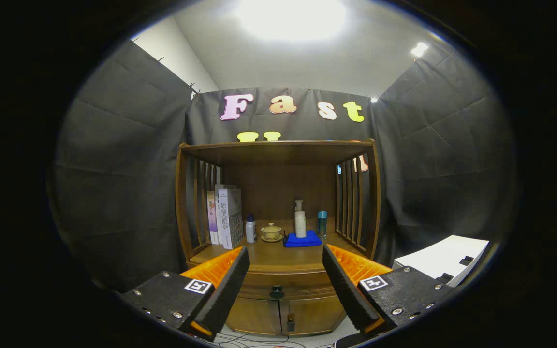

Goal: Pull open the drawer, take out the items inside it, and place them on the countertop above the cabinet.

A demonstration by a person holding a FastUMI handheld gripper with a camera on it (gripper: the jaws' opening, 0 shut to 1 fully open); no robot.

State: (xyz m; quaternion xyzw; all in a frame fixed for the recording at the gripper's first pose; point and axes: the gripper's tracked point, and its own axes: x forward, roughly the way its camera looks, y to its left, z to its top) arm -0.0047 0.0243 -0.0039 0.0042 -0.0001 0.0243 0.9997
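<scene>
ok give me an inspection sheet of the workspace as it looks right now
surface: countertop of the wooden cabinet, bare at its front.
job's things: drawer shut, its knob ahead between the fingers; contents hidden.
clutter: books, white bottle, lidded cup, pump bottle on a blue cloth, teal bottle, all at the back.
grippers: tongs open, holding nothing, short of the cabinet.
cables: wires on the floor below the cabinet doors.
surroundings: black cloth walls, a white box beside the cabinet.
</scene>
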